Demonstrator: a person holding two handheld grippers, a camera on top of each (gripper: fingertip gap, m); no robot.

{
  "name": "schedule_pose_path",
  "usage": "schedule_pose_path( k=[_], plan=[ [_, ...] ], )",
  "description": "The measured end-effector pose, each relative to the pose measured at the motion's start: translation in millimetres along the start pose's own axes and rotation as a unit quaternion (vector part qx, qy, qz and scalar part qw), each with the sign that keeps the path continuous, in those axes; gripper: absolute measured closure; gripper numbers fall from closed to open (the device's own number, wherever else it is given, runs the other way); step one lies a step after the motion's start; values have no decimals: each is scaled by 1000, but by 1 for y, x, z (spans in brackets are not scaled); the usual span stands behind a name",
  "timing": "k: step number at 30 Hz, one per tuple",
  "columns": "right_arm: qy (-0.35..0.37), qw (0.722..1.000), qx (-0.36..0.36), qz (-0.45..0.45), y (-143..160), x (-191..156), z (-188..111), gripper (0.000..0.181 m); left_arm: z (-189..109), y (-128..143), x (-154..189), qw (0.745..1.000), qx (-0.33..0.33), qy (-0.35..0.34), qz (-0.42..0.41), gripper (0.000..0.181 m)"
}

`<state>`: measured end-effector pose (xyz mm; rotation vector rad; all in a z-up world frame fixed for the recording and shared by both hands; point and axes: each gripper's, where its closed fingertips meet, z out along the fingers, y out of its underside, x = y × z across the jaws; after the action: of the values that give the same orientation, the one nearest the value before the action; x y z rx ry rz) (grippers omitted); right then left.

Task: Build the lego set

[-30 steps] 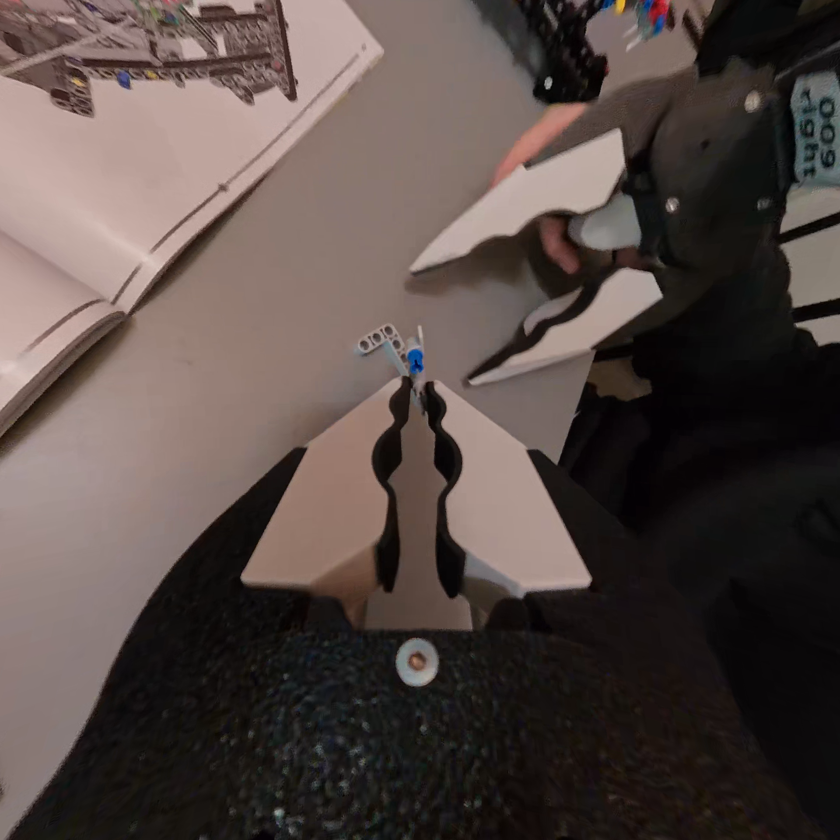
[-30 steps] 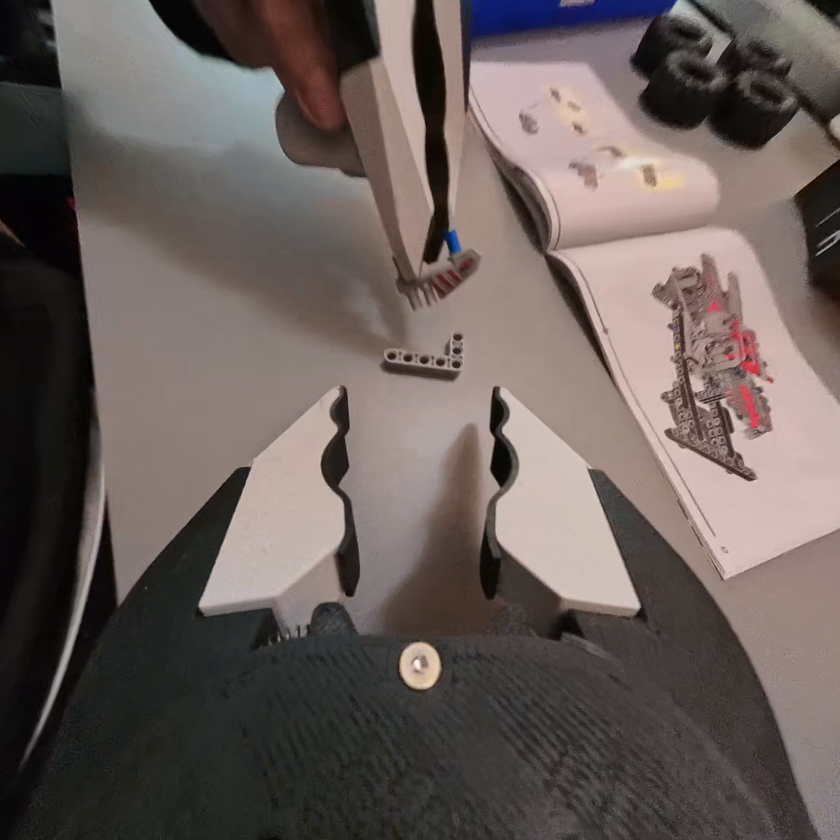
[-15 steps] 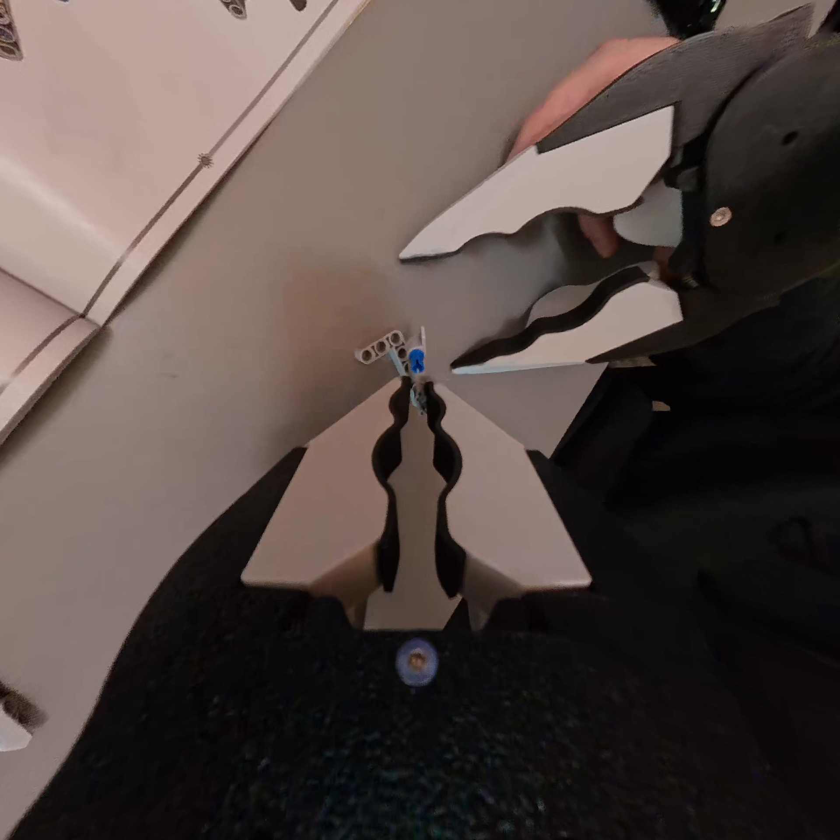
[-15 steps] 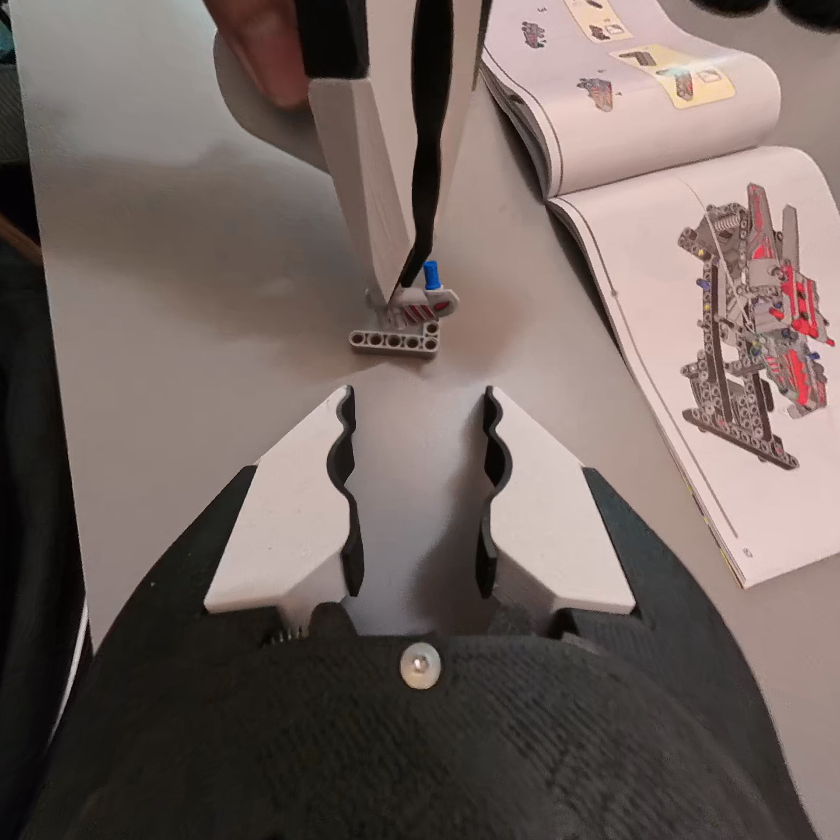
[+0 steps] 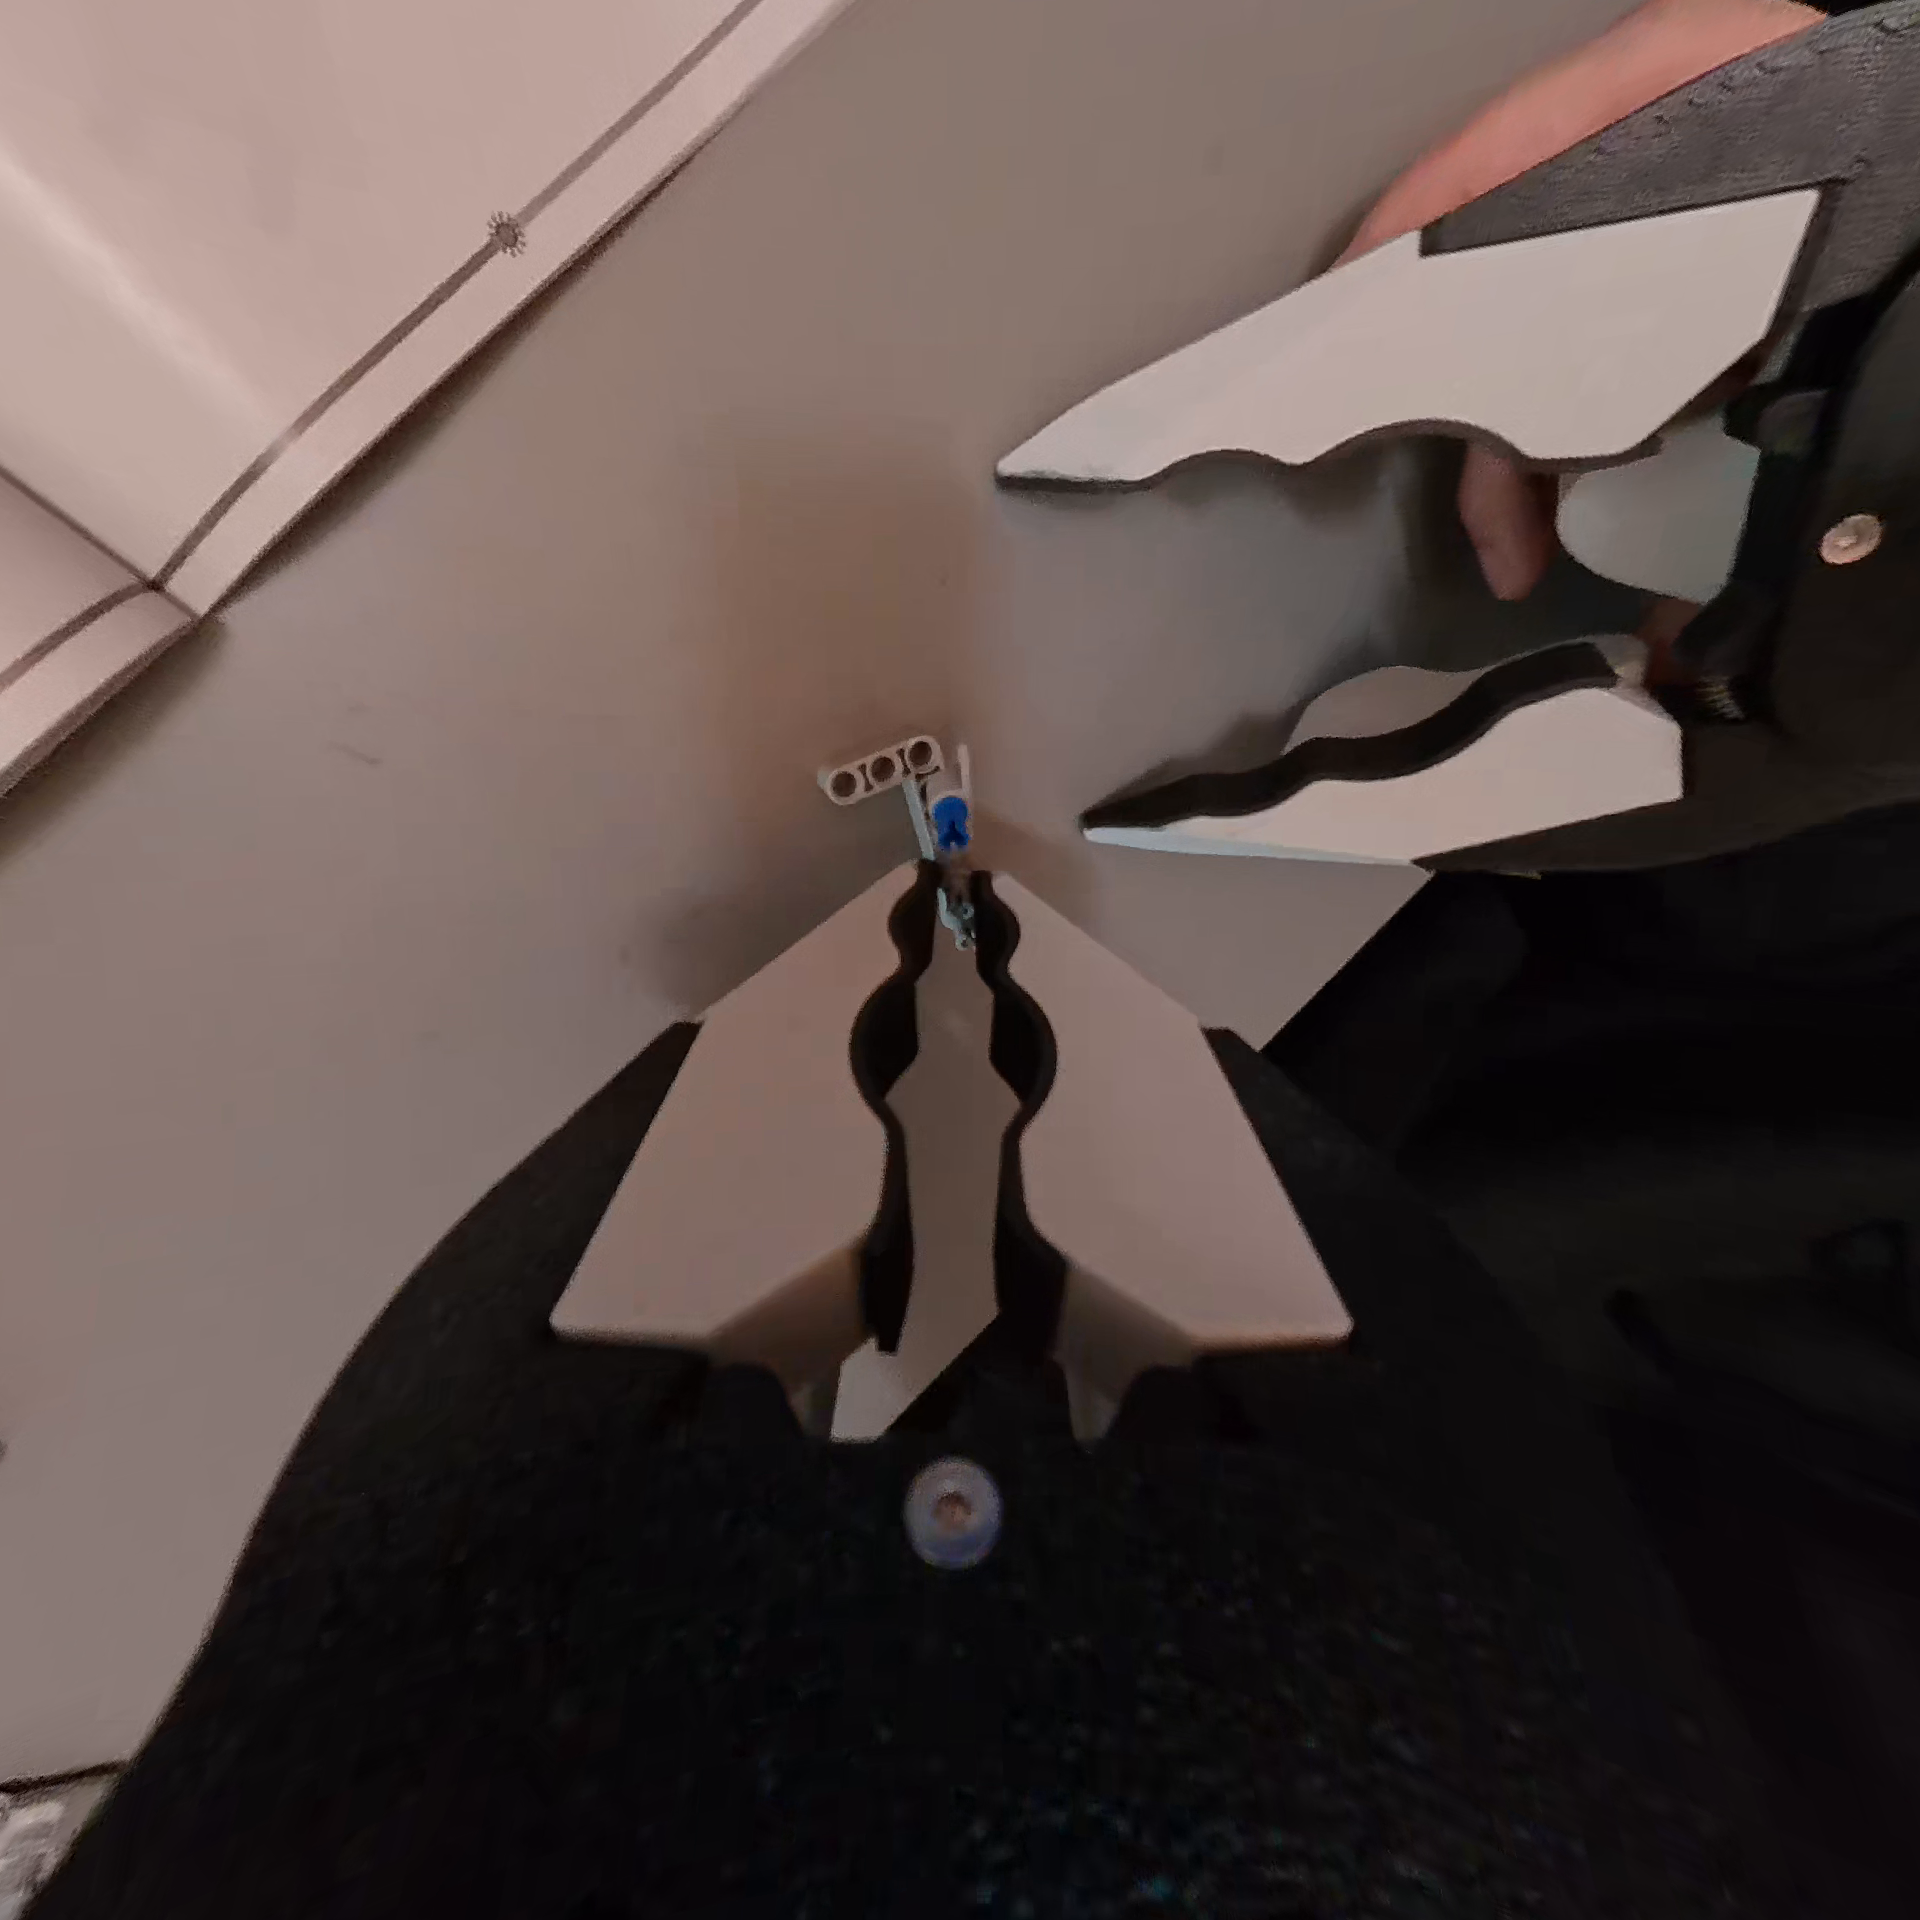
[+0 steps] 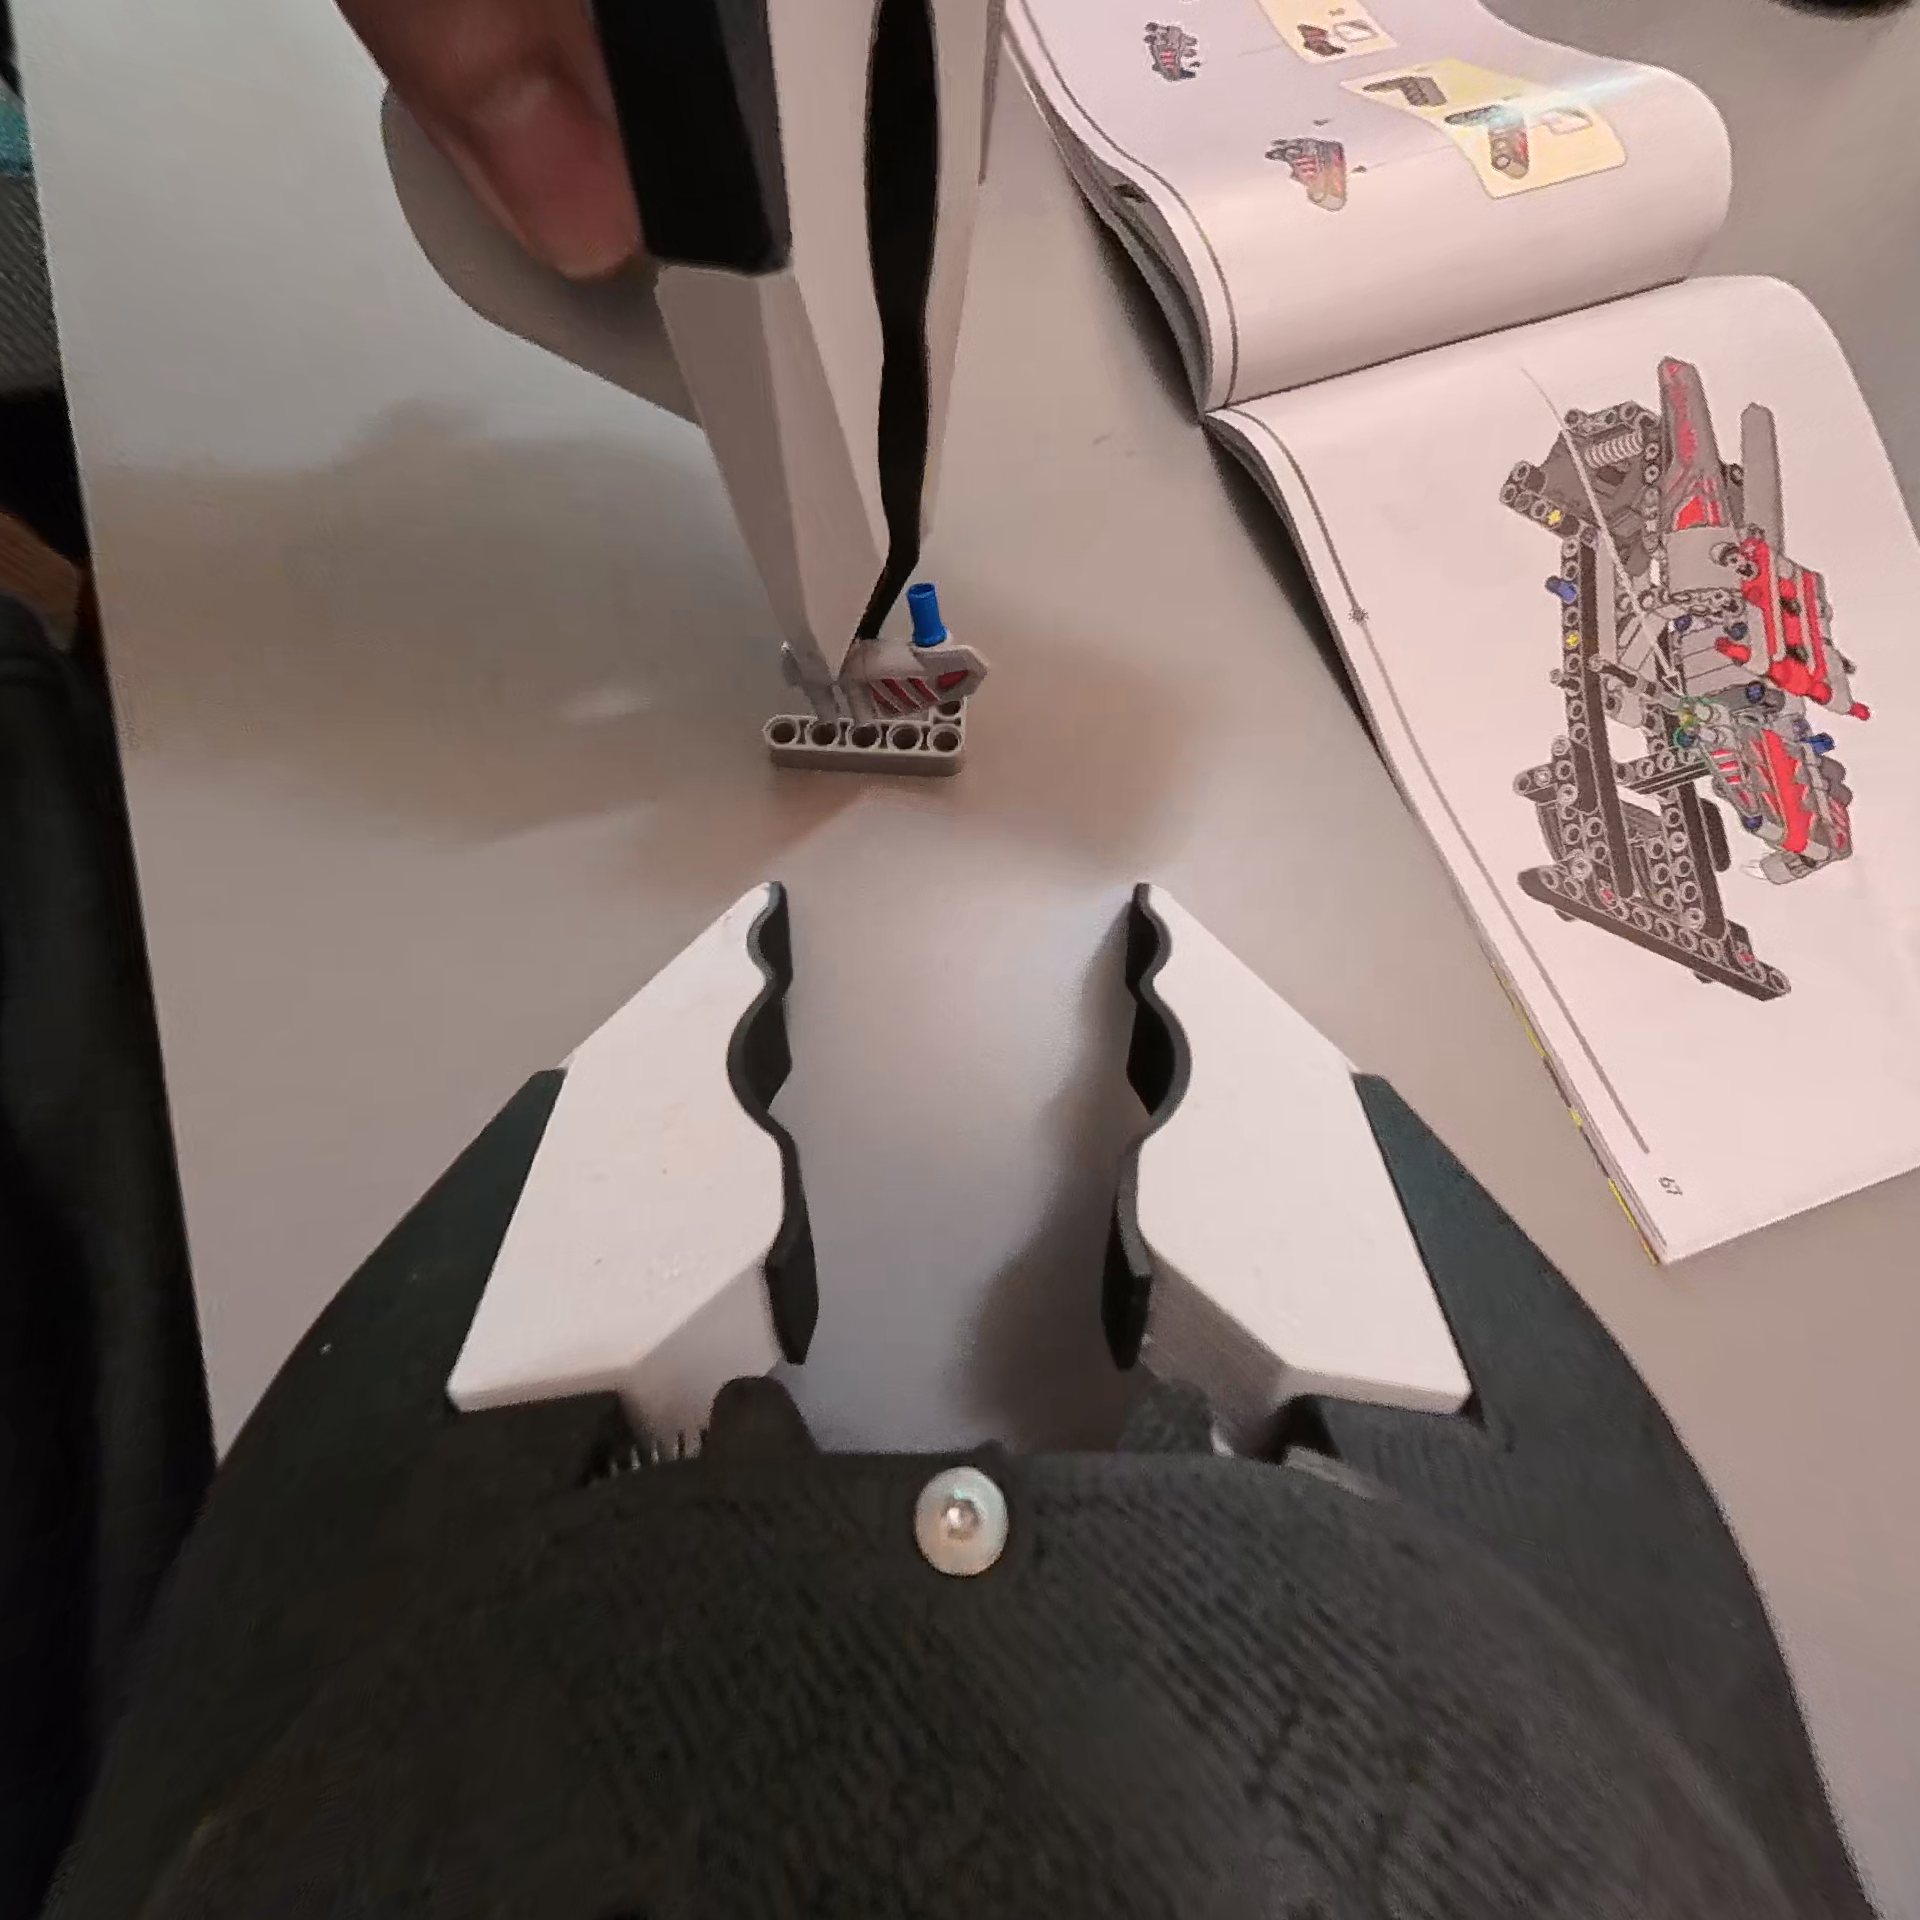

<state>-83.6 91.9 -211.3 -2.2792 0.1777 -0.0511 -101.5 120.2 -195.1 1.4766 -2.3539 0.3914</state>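
My left gripper (image 5: 954, 883) is shut on a small grey panel piece with red stripes (image 6: 914, 681) that carries a blue pin (image 6: 923, 613). It holds the piece just above a grey L-shaped beam (image 6: 868, 740) lying on the grey table (image 6: 416, 623). In the left wrist view the blue pin (image 5: 950, 821) and the beam (image 5: 881, 774) sit right past my fingertips. My right gripper (image 6: 956, 899) is open and empty, a short way in front of the beam. It also shows in the left wrist view (image 5: 1049, 644), at the right, jaws apart.
An open instruction booklet (image 6: 1558, 727) lies on the table to the right of the beam; its page edge (image 5: 260, 312) fills the upper left of the left wrist view. A person's fingers (image 6: 530, 135) hold the left gripper. The table edge runs along the left.
My left gripper has lowered the striped piece onto the L-shaped beam. My right gripper has moved closer to the beam and stays open.
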Motion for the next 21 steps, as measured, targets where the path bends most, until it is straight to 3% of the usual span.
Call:
schedule_pose_path(
  k=[1,12,21],
  plan=[
    [-4,1000,0,2,1,0,-1,115,1,0,2,1000,-3,2,-7,176],
    [-12,1000,0,4,2,-1,-2,107,4,2,4,998,-29,-36,-42,176],
    [-13,998,24,62,-1,11,-9,109,0,6,3,996,-41,-58,-47,177]
  ],
)
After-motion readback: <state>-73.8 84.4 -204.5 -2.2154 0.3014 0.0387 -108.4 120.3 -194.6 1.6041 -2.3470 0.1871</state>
